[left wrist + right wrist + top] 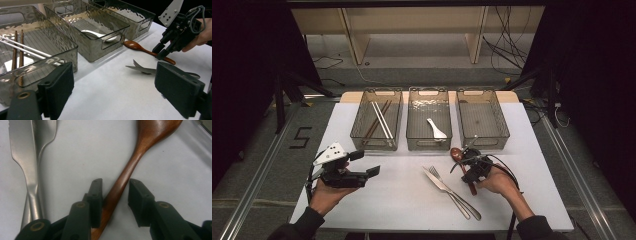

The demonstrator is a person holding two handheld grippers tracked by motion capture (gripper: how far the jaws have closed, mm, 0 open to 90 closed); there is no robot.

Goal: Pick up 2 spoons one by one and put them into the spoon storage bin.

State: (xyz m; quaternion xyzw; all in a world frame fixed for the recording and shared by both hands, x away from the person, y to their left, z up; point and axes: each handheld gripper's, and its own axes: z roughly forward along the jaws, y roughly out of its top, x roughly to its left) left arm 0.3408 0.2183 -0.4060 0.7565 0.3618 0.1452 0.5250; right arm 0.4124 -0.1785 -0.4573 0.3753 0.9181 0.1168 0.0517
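Note:
A brown wooden spoon [456, 153] lies on the white table [397, 200] in front of the middle and right bins. My right gripper [465, 163] points down over its handle. In the right gripper view the spoon [140, 152] runs up between the jaws of the right gripper [115, 187]; one pad sits against the handle and a gap shows at the other, so the jaws are open around it. My left gripper [368, 164] hovers at the table's left, open [112, 87] with nothing between its pads.
A metal knife [439, 182] and fork [457, 196] lie just left of the spoon. Three clear bins stand in a row at the back: the left one [362, 131] holds chopsticks, the middle one [412, 135] a white spoon [436, 129], and the right one [499, 131] nothing.

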